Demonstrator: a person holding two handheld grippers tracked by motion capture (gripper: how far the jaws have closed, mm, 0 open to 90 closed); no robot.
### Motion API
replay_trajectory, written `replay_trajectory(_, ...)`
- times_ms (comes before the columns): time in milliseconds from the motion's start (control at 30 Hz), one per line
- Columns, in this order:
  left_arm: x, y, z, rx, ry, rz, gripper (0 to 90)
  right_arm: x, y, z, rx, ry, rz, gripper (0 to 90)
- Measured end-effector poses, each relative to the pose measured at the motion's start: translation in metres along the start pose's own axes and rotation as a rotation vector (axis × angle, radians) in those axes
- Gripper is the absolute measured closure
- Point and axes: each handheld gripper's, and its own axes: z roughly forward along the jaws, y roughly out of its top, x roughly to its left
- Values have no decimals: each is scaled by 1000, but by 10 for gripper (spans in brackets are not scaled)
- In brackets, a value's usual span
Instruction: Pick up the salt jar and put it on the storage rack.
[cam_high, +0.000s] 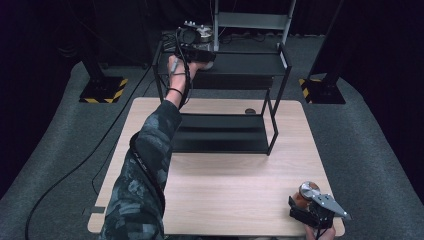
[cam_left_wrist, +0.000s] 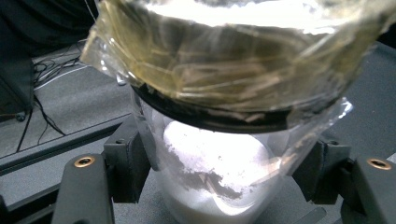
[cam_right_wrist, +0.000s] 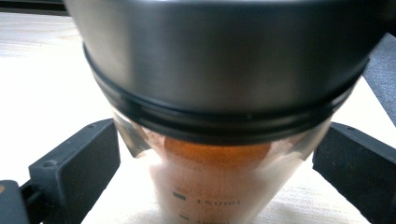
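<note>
the left tongs (cam_high: 204, 54) are clamped on a clear jar of white powder (cam_left_wrist: 210, 168), held out over the top shelf of the black rack (cam_high: 280, 65) at the far side of the bench (cam_high: 240, 200); the right tongs (cam_high: 304, 210) are clamped on a measuring jar of orange powder (cam_right_wrist: 219, 158) with a steel lid (cam_right_wrist: 224, 56), low over the near corner of the bench. the jar of white powder sits between the left pads just under its black collar, and the lid above them looks wrapped in crinkled clear film (cam_left_wrist: 219, 51), though glare makes that hard to be sure of. the risk here, as i judge it, is slip: both jars taper below the pads and the film hangs down toward the right-hand pad, so a loose squeeze could let the jar slide down or tip and drop onto the shelf beneath the tongs, spilling powder. setting it down off level could also catch the rack's raised edge. the high view gives the arm's long reach and where each pair of tongs stands against rack and bench, but hides the contents; the left gripper view gives the powder, film and pad contact; the right gripper view gives the printed scale marks on its jar.
</note>
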Motion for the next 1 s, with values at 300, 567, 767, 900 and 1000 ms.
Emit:
replay_trajectory(300, 7, 1, -2, 14, -23, -15, 243, 0, 0, 0, 0, 1, 4, 0)
replay_trajectory(567, -1, 9, -18, 87, 9, 33, 40, 0, 0, 0, 0, -1, 5, 0)
replay_trajectory(767, -1, 10, -33, 129, -12, 77, 1, 0, 0, 0, 1, -2, 4, 0)
replay_trajectory(900, -7, 0, -47, 136, -6, 121, 1, 0, 0, 0, 0, -2, 5, 0)
replay_trajectory(1000, -11, -12, -59, 137, -14, 156, 1, 0, 0, 0, 1, -2, 4, 0)
